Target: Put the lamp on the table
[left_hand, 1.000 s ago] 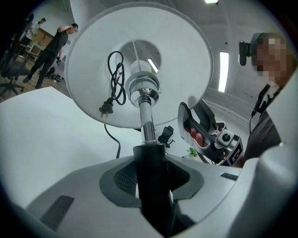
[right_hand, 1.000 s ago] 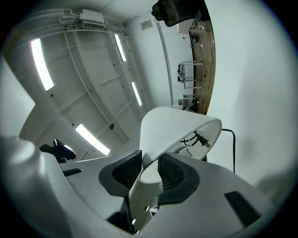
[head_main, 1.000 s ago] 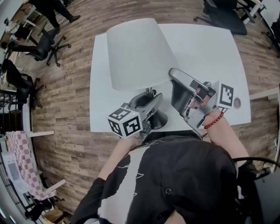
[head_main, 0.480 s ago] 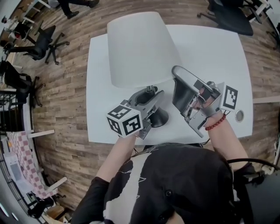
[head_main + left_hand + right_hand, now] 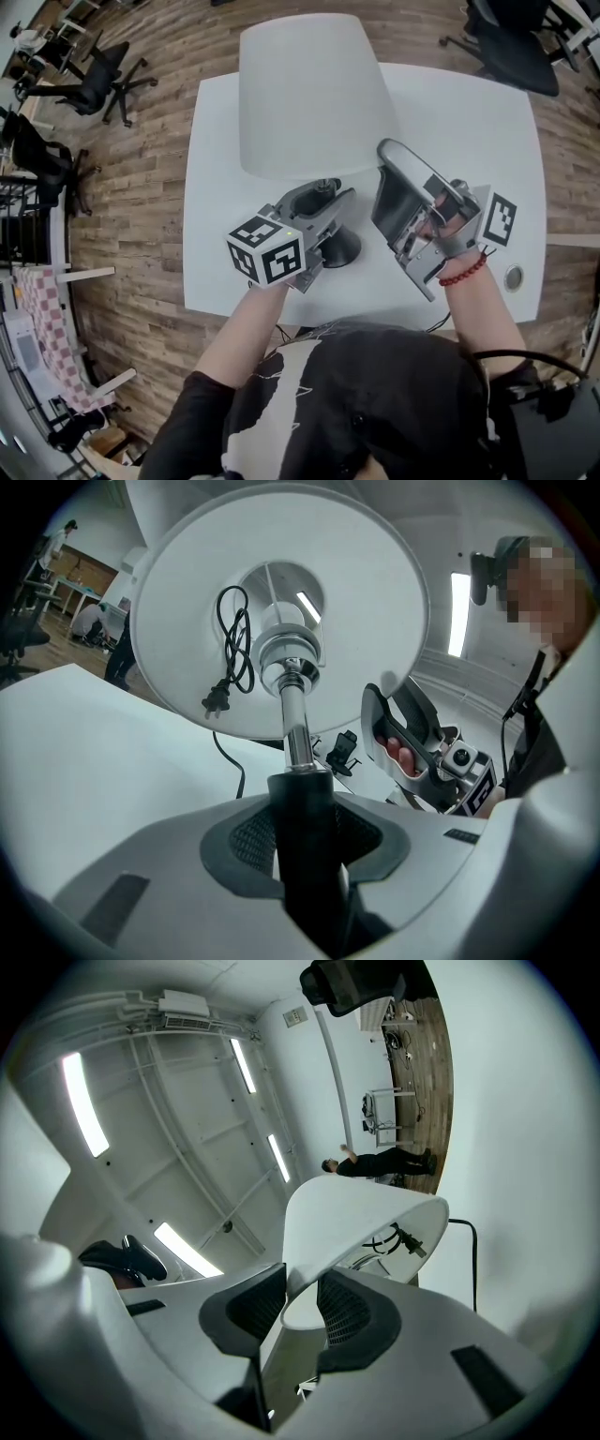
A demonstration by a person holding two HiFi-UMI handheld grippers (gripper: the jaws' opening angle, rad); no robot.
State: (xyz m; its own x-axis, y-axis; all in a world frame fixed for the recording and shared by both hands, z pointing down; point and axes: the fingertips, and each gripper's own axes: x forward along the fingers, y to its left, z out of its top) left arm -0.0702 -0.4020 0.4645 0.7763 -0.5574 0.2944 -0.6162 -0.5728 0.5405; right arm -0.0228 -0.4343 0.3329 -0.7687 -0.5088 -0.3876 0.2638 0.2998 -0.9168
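White shade (image 5: 314,94) tops the lamp (image 5: 323,178), which is over the table (image 5: 469,122), in its 6 o'clock half. Both grippers hold it.

1. L gripper (image 5: 302,829): jaws clamped on the stem (image 5: 298,731), at its black lower sleeve, just above the base (image 5: 341,249). In the left gripper view the stem rises from 6 to 12 o'clock straight out of the pads. The lamp's long axis is therefore approx. upright and crosswise to these jaws.
2. R gripper (image 5: 302,1312): jaws pinching the shade's lower rim. In the right gripper view the thin rim sits between the 2 pads and the shade spreads away toward 1 o'clock.
3. Cord (image 5: 232,653): part is coiled inside the shade, plug hanging at 7 o'clock of the socket.

Key relation: in the head view the base lies at 3 o'clock of the L gripper, close beside it, and near the table's 6 o'clock edge. No view settles whether the base touches the top.

Judgement: placement looks nearly done. The L gripper is nearer the base and prob. carries the load, while the R gripper only steadies the top. The next move needs a straight drop along the stem axis, with the axis kept upright so the base lands flat. A thin rim pinch may slip or tilt the shade if the 2 hands diverge.
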